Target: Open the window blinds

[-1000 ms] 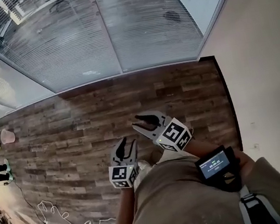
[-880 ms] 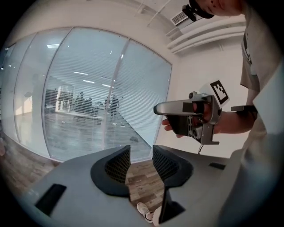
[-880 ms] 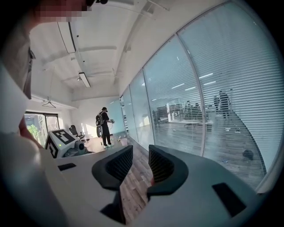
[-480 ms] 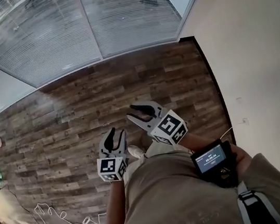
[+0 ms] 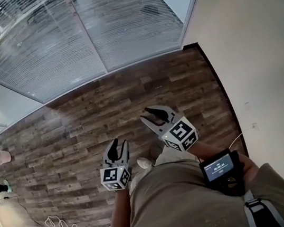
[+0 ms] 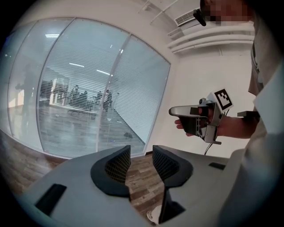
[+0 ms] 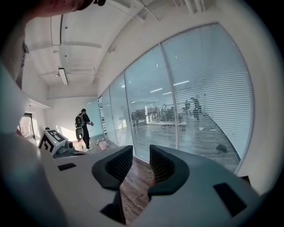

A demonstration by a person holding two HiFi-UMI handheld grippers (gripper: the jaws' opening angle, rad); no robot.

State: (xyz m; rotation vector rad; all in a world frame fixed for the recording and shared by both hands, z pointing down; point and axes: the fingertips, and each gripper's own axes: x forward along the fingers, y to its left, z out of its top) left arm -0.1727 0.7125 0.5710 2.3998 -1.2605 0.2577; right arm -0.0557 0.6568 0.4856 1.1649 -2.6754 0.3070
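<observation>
Two grey two-jaw grippers held over a brown wood-plank floor (image 5: 79,120), left gripper (image 5: 120,141) with jaws parted and empty, right gripper (image 5: 146,114) likewise released, grasping nothing, white horizontal-slat window blinds (image 5: 123,27) lowered across the glass wall ahead, well apart from both.

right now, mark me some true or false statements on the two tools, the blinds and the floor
The left tool grips a blind cord. False: its jaws stand apart with nothing between them.
The right tool is open and empty. True.
The blinds are lowered. True.
The floor is carpet. False: it is wood-look planks.
Both tools touch the blinds. False: both are held clear of them, over the floor.
</observation>
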